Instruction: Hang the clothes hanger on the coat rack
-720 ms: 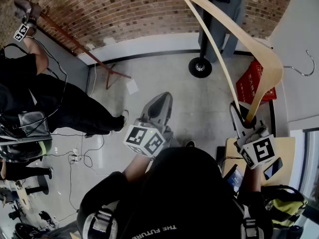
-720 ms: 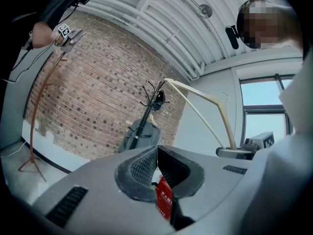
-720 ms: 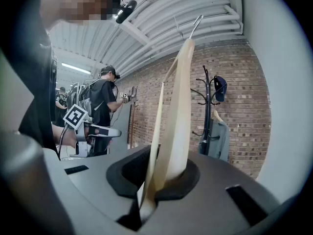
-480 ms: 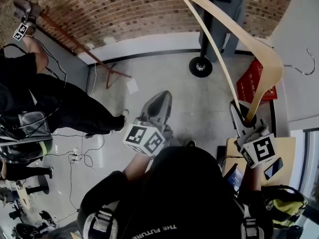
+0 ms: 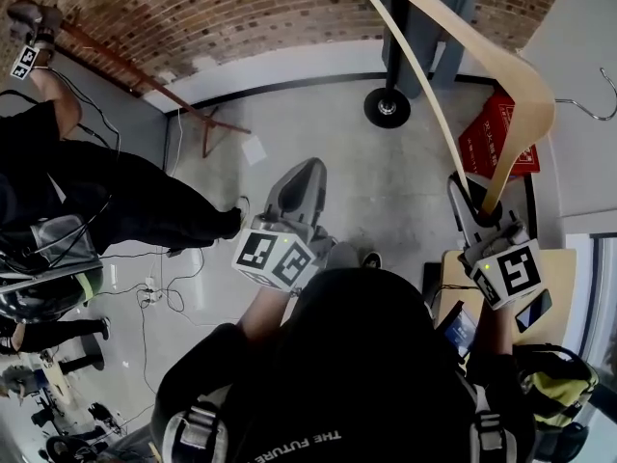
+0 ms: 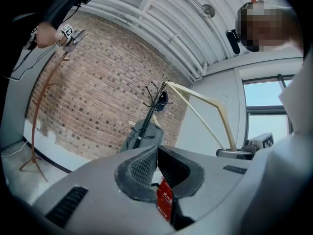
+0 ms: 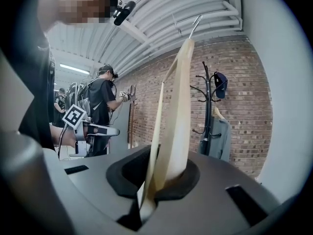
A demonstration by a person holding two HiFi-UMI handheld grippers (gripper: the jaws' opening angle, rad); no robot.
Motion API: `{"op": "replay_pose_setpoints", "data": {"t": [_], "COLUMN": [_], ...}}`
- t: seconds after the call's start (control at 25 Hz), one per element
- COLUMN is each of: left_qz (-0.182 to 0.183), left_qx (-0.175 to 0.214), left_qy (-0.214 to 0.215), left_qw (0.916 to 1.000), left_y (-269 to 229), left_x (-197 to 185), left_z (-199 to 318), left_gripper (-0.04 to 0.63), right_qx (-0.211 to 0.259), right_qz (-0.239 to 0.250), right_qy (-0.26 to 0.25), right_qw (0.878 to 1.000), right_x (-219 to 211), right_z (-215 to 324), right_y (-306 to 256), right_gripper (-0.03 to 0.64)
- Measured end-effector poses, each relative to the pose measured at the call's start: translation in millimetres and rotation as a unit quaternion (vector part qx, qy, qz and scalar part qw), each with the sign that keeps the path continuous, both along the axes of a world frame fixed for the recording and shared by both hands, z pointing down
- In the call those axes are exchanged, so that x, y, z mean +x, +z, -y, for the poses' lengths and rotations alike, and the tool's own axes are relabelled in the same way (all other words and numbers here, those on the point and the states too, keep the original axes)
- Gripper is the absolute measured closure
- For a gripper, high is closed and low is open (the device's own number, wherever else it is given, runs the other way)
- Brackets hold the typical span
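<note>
My right gripper (image 5: 479, 210) is shut on one end of a pale wooden clothes hanger (image 5: 501, 75), which rises ahead and to the left; its metal hook (image 5: 598, 112) sticks out to the right. In the right gripper view the hanger (image 7: 178, 116) stands between the pads of that gripper (image 7: 164, 173). The black coat rack (image 5: 390, 56), with a grey garment on it, stands by the brick wall beyond the hanger, apart from it; it also shows as the rack (image 7: 210, 106) and the rack (image 6: 155, 102). My left gripper (image 5: 299, 177) is shut and holds nothing; its jaws (image 6: 157, 153) meet.
A red sign (image 5: 501, 138) lies on the floor near the rack's round base (image 5: 388, 107). Another person (image 5: 87, 191) stands at the left by a brown wooden rack (image 5: 145, 85). A wooden table (image 5: 557, 283) with a phone is at my right, cables at the lower left.
The hanger's far end has gone up out of the top of the head view. Both grippers keep their states; the scene has shifted slightly toward the rack.
</note>
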State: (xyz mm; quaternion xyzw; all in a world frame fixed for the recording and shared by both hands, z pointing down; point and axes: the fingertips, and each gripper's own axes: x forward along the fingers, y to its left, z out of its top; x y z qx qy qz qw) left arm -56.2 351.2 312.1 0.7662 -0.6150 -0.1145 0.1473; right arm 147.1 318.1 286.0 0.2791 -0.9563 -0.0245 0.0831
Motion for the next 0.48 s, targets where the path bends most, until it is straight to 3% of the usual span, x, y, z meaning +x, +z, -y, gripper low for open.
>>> {"op": "replay_pose_setpoints", "data": {"t": [0.48], "left_qz": [-0.002], "left_qx": [-0.020], "left_qy": [0.018], "left_qw": [0.9996], "left_y": [14.9], "left_x": [-24.8], "left_z": [50.4], "left_gripper": [0.574], "right_qx": [-0.018], "right_qz": [-0.006], "right_qy": [0.016], "right_qw": [1.000], "right_x": [-31.2], "right_z": [48.1], "right_y": [12.4], "right_gripper": [0.583]}}
